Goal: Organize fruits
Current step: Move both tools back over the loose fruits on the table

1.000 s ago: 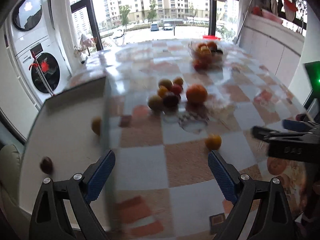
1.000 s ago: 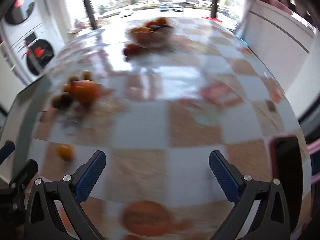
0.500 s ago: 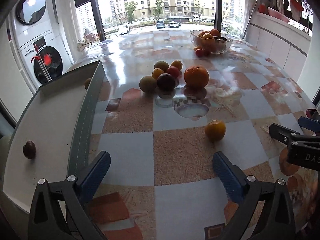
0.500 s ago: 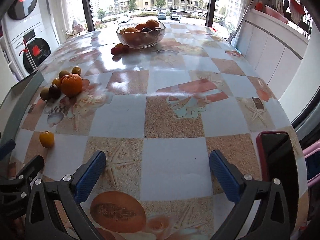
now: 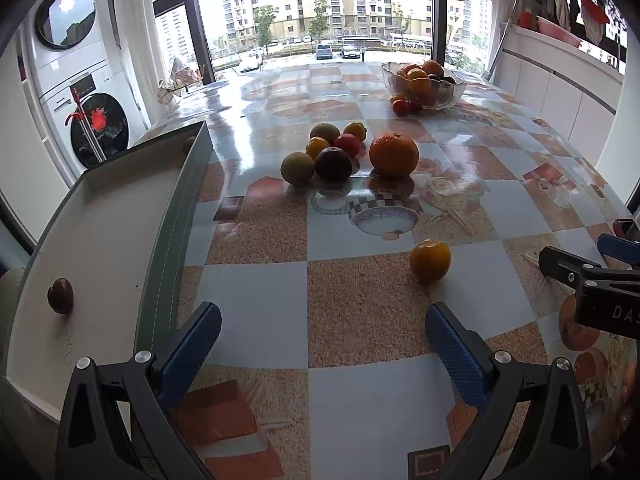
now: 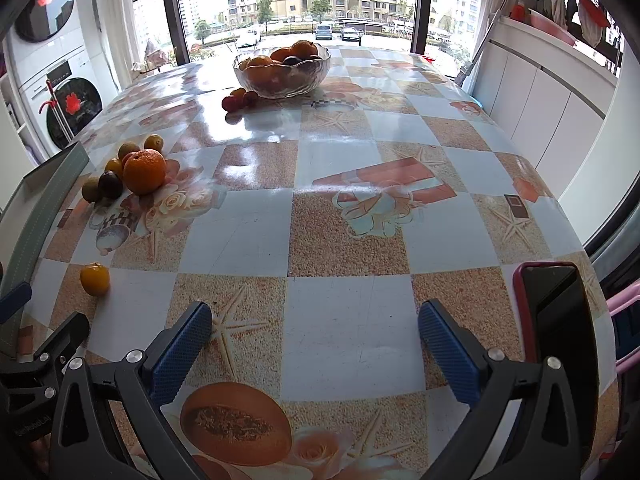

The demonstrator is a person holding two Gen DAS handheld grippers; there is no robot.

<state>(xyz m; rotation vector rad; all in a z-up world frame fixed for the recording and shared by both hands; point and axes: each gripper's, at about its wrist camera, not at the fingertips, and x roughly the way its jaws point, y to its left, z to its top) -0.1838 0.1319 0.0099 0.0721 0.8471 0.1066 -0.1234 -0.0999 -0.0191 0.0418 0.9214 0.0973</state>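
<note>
Left gripper (image 5: 322, 330) hangs low over the checked table (image 5: 360, 304), fingers spread wide, nothing between them; it fills the bottom of its own view. Right gripper (image 6: 314, 330) likewise low and level, fingers wide apart and empty, over a pale square at lower centre. Grey tray (image 5: 100, 240) at left of the left view, holding a small dark fruit (image 5: 61, 295) near its lower edge and another round fruit (image 5: 189, 145) in its far corner. Glass bowl (image 6: 281, 72) at upper centre of the right view, piled with oranges and dark fruit; small red fruits (image 6: 236, 101) just beside it. Loose cluster mid-table around a big orange (image 5: 393, 154). Lone small orange (image 5: 430, 260) sits apart, nearer the grippers.
</note>
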